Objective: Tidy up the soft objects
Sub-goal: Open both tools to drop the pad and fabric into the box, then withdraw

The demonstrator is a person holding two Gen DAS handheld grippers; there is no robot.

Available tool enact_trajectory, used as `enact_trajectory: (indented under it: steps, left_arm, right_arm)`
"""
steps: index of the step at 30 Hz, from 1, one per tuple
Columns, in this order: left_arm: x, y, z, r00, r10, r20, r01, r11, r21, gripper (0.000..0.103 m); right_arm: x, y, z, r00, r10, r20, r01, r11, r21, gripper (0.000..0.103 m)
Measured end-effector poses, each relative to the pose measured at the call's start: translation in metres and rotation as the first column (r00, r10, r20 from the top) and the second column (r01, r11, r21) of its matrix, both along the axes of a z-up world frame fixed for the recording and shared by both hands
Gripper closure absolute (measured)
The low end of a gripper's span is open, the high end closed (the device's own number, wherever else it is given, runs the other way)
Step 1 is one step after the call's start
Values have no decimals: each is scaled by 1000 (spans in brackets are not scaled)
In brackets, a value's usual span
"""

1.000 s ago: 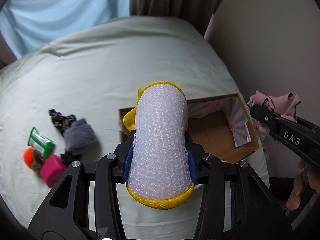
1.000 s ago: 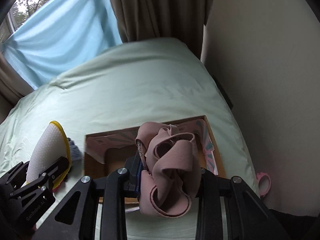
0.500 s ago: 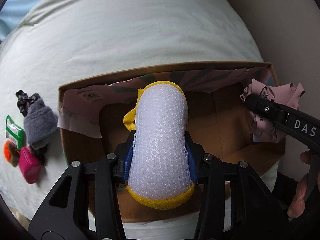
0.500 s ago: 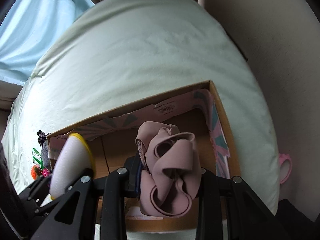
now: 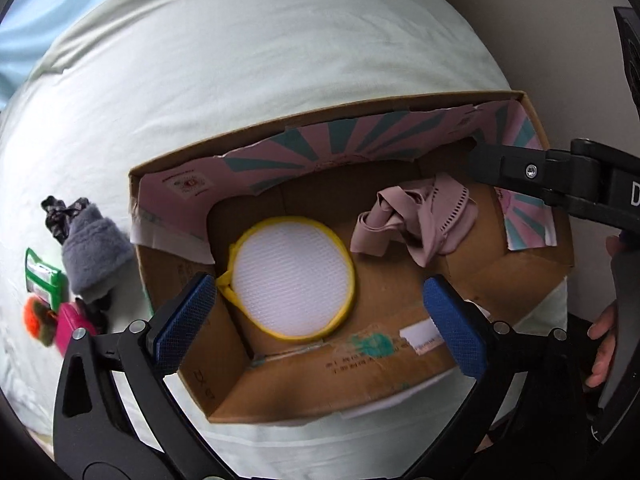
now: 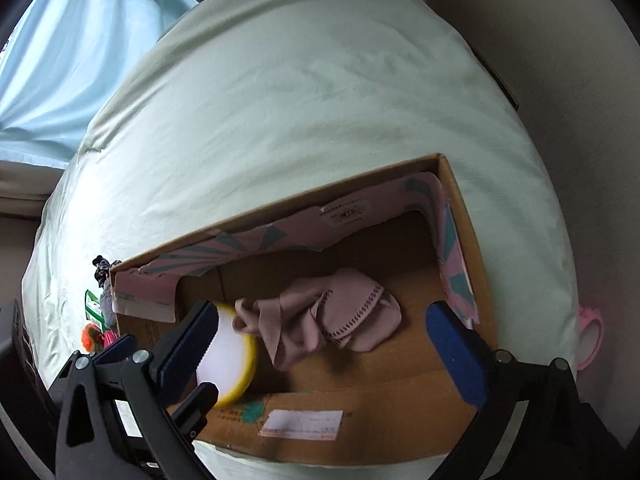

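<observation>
- Left gripper (image 5: 320,322) spread wide and empty, blue pads (image 5: 182,322) hovering over the near wall of the open brown cardboard box (image 5: 320,388).
- Right gripper (image 6: 332,350) likewise spread wide, gripping nothing, poised above the same box (image 6: 360,404).
- Round white mesh pad with yellow rim (image 5: 292,278) lying flat on the box floor, left half.
- Crumpled dusty-pink fabric piece (image 5: 416,220) on the box floor just right of the mesh pad; touching or slightly overlapping its rim in the right wrist view (image 6: 320,324), hard to tell for sure.
- Pink-and-teal printed flaps (image 5: 340,146) folded down inside the far wall.
- Outside the box, to its left on the pale green bedsheet (image 5: 260,60): grey fuzzy sock (image 5: 94,248), dark patterned scrunchie (image 5: 56,216), green packet (image 5: 40,272), orange pompom (image 5: 34,316), magenta pouch (image 5: 72,328), clustered close together.
</observation>
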State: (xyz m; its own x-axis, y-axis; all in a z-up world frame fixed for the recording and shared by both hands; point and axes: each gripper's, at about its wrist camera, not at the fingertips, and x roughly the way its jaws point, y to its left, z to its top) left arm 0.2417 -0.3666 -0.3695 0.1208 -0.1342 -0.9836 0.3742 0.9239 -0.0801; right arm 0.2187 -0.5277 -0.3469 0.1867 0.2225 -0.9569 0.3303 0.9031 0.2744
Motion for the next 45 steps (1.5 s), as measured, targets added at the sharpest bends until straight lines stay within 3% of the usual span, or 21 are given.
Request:
enact_trajectory:
  steps: [9, 19, 25, 31, 34, 45]
  left_arm:
    - [-26, 16, 44, 998, 1, 64, 1, 999, -36, 0]
    - [-59, 51, 132, 980, 36, 197, -15, 994, -105, 0]
    - [-91, 87, 191, 951, 79, 299, -34, 988, -152, 0]
    - [-127, 139, 237, 911, 142, 388, -71, 979, -191, 0]
    - [-142, 172, 252, 890, 177, 420, -97, 974, -204, 0]
    - [-174, 308, 283, 837, 235, 494, -144, 966, -216, 0]
  right_arm:
    - [-16, 11, 39, 998, 7, 64, -5, 999, -38, 0]
    - [-52, 38, 127, 980, 29, 198, -17, 998, -62, 0]
    - [-83, 69, 190, 948, 81, 309, -43, 991, -128, 0]
    - [-118, 111, 239, 901, 181, 394, -87, 965, -246, 0]
    - [-137, 132, 256, 876, 195, 442, -84, 963, -257, 0]
    - [-178, 232, 281, 816, 210, 539, -48, 953, -298, 0]
